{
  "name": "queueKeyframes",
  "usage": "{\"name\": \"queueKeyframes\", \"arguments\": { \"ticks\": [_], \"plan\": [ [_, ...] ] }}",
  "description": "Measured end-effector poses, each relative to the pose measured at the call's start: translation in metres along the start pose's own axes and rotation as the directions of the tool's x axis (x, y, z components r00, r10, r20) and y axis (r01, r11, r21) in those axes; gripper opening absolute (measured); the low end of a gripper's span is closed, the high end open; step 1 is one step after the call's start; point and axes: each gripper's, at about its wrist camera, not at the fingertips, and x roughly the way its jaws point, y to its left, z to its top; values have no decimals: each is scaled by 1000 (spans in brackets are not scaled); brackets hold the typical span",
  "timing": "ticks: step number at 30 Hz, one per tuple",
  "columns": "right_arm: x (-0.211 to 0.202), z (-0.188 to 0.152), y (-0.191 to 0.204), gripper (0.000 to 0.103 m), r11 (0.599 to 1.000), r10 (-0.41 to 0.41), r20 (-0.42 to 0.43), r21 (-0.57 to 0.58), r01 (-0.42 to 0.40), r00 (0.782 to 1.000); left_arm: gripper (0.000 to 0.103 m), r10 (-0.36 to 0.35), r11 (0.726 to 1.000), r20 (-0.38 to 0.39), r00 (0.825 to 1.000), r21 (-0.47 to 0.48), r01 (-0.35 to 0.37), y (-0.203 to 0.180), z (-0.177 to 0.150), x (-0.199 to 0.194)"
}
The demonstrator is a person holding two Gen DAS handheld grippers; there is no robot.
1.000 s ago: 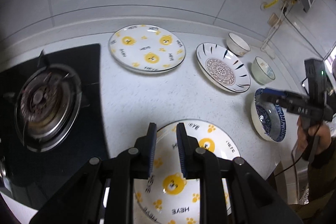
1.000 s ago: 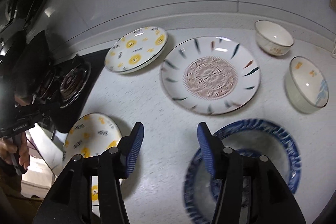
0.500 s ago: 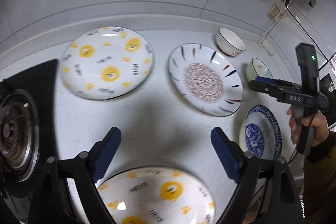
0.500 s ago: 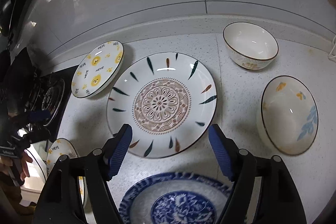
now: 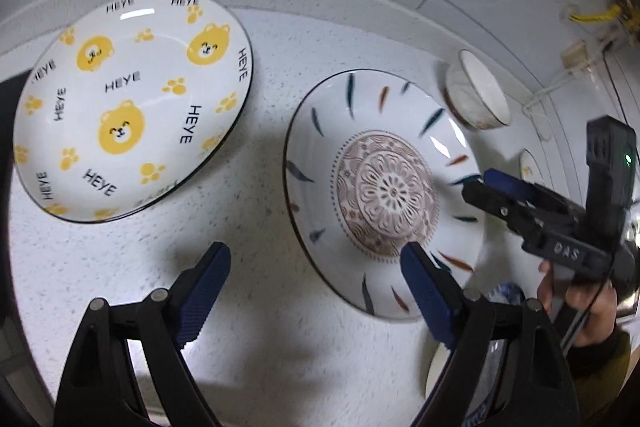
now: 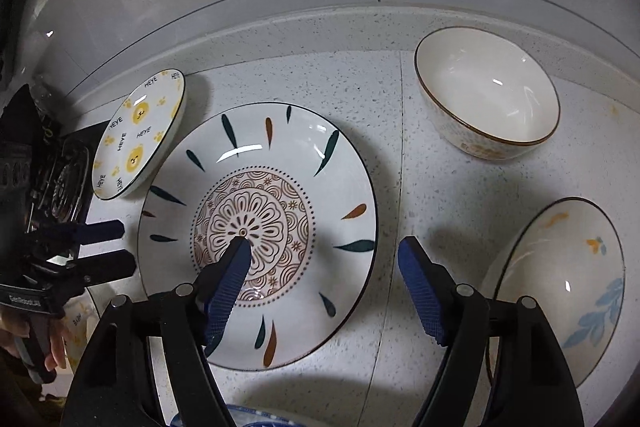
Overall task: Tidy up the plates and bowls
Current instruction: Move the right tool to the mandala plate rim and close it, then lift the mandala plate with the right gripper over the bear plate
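Observation:
A white plate with a brown mandala centre (image 5: pixel 384 187) (image 6: pixel 260 211) lies on the speckled counter between both grippers. My left gripper (image 5: pixel 316 251) is open and straddles the plate's left rim without touching it. My right gripper (image 6: pixel 324 247) is open too, with one finger over the plate's centre and the other beyond its right rim. A yellow bear plate (image 5: pixel 132 107) (image 6: pixel 140 135) lies to the left. To the right stand a cream bowl (image 6: pixel 488 99) (image 5: pixel 480 95) and a leaf-painted bowl (image 6: pixel 560 287). Each gripper shows in the other's view: the right gripper (image 5: pixel 480 185), the left gripper (image 6: pixel 126 246).
A blue patterned plate (image 6: pixel 248 421) peeks in at the near edge. A black gas stove (image 6: pixel 60 179) sits at the far left. A second bear plate (image 6: pixel 78 327) is partly hidden behind the left hand. A tiled wall rises behind the counter.
Both grippers have moved down and in toward the mandala plate. The left jaws went from shut to wide open and the right jaws widened. The near bear plate left the left wrist view.

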Motion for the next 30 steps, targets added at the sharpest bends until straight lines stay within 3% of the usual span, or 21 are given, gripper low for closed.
{"name": "queueKeyframes", "arguments": {
  "ticks": [5,11,16,22,30],
  "plan": [
    [3,8,2,70,1000,-10,5,-13,10,1000,76,-22,998,-36,999,-54,20,6,9,19],
    [10,8,8,67,993,-79,-11,-85,78,997,73,-34,998,-40,999,-55,32,4,11,27],
    [16,9,9,41,992,-79,-37,-105,75,996,68,-36,998,-32,999,-46,35,2,11,29],
    [25,6,9,30,992,-76,-69,-110,69,995,61,-52,998,-33,998,-41,51,0,11,31],
    [24,3,2,20,997,-49,-75,-67,44,996,42,-72,996,-45,996,-46,70,-2,14,36]
  ]
}}
